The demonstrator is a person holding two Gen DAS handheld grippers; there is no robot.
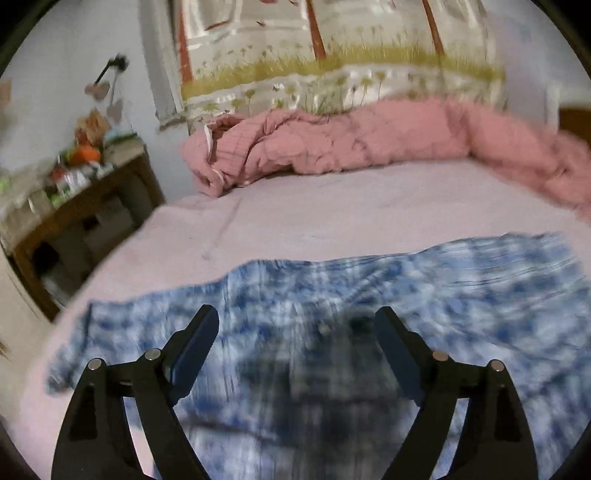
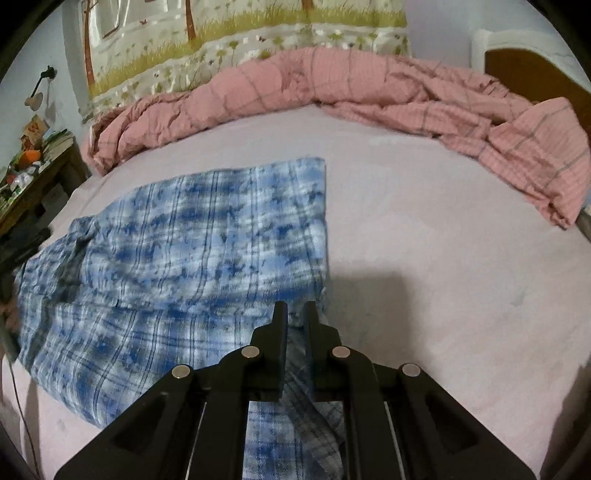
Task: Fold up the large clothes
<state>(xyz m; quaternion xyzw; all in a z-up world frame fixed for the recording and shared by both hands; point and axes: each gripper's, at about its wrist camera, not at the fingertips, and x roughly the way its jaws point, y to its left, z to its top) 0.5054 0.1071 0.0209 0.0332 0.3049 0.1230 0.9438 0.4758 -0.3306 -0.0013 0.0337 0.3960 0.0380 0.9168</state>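
Observation:
A blue and white plaid garment point(image 1: 369, 314) lies spread on the pale pink bed sheet point(image 1: 332, 214), blurred in the left wrist view. My left gripper point(image 1: 295, 310) hovers over it, open, its fingers wide apart with nothing between them. In the right wrist view the garment point(image 2: 207, 236) lies folded with a straight right edge, and its near corner runs up between the fingers. My right gripper point(image 2: 295, 304) is shut on that corner of the cloth. A dark blurred shape point(image 2: 18, 251) sits at the garment's left end.
A crumpled pink quilt point(image 2: 369, 85) lines the far and right sides of the bed. Behind it hangs a meadow-print cloth point(image 2: 240, 33). A cluttered wooden bedside table point(image 1: 74, 195) stands at the left. The bare sheet point(image 2: 443, 240) stretches right of the garment.

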